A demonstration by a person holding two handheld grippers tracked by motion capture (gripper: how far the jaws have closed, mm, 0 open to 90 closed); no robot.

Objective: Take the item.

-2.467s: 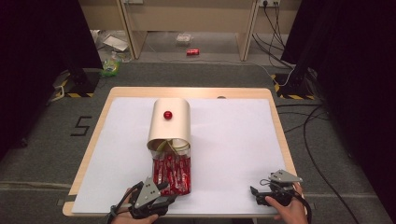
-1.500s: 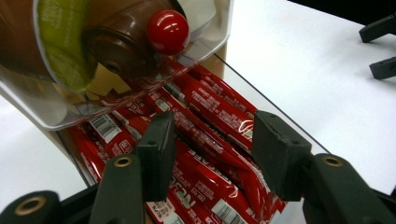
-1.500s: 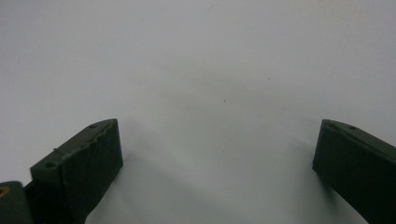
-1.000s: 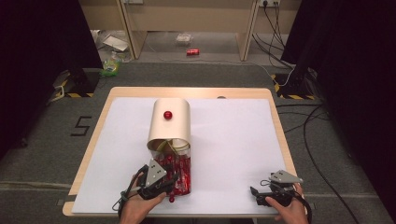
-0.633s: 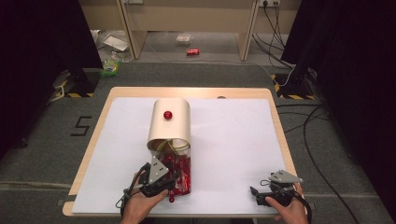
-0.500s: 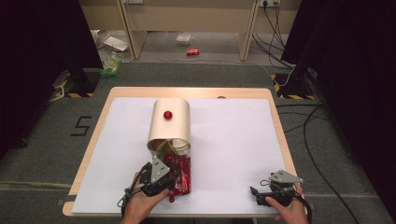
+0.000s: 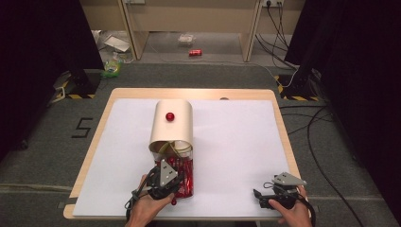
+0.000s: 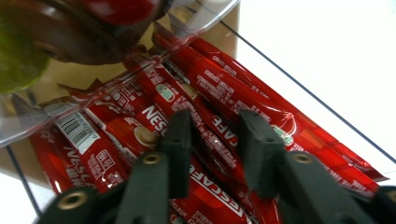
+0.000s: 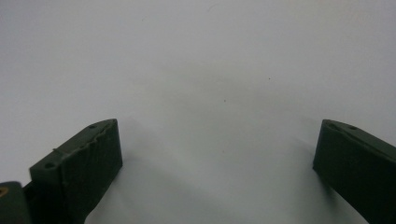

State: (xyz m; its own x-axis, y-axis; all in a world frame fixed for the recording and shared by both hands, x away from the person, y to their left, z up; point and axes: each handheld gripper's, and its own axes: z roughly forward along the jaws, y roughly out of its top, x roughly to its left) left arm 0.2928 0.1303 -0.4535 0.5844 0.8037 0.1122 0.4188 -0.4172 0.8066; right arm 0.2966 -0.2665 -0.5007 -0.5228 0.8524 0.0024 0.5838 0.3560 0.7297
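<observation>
Several red coffee sachets [image 7: 185,171] lie in a clear plastic box [image 8: 299,88] at the table's near middle, in front of a beige arched cover [image 7: 174,130] with a red knob [image 7: 169,116]. My left gripper [image 7: 181,181] reaches into the sachets. In the left gripper view its jaws have just been closing, and my left gripper [image 8: 215,140] now pinches one red sachet [image 8: 219,133] between its pads. My right gripper [image 7: 258,196] rests at the near right of the white table cover [image 7: 236,137]. In the right gripper view my right gripper [image 9: 217,154] stands wide open with bare white surface between its jaws.
Yellow-green items [image 7: 166,147] sit at the mouth of the beige cover, and a green round thing [image 8: 16,60] shows through clear plastic. Cables [image 7: 317,123] and a red can [image 7: 195,52] lie on the floor beyond the wooden table edge [image 7: 189,93].
My left gripper moved forward from the table's near edge onto the sachets and narrowed its jaws around one. The right gripper stayed where it was.
</observation>
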